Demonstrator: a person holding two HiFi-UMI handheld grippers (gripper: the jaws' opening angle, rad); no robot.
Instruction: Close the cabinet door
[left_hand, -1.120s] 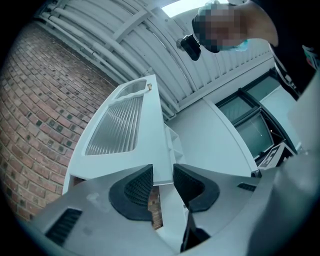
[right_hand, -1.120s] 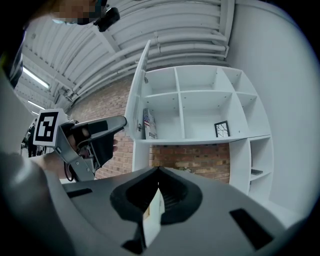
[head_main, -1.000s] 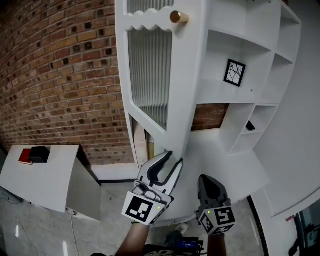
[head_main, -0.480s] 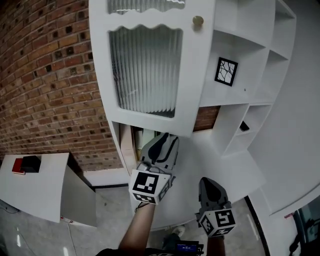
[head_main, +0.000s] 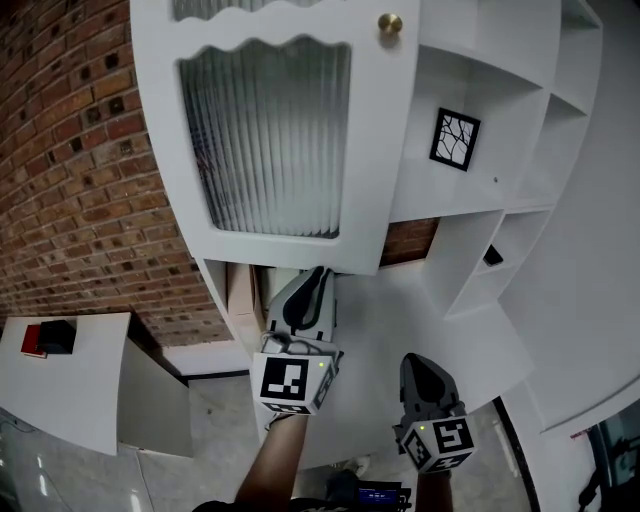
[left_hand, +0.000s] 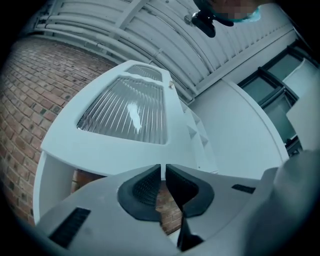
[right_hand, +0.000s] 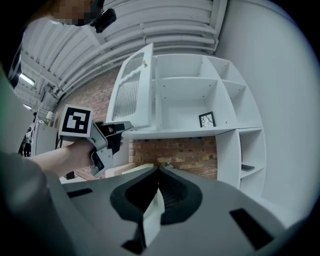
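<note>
The white cabinet door (head_main: 270, 150), with ribbed glass and a brass knob (head_main: 389, 23), stands open at the left of the shelf unit (head_main: 470, 80). My left gripper (head_main: 318, 272) points up at the door's bottom edge. In the left gripper view its jaws (left_hand: 163, 169) have just been closing to a thin slit with nothing between them, and the door (left_hand: 125, 110) is just beyond the tips. My right gripper (head_main: 418, 362) hangs lower and to the right, shut (right_hand: 159, 170) and away from the door. The right gripper view shows the door (right_hand: 131, 95) ajar with the left gripper (right_hand: 127, 126) under it.
A brick wall (head_main: 70, 180) runs behind and left of the cabinet. A small framed picture (head_main: 455, 138) stands on a shelf, with a dark object (head_main: 492, 256) on a lower one. A white table (head_main: 80, 370) at lower left bears a red and black item (head_main: 45, 338).
The left gripper has moved left under the door's bottom edge and its jaws have narrowed from wide apart to a slit. The door now shows more of its face. The right gripper shifted slightly.
</note>
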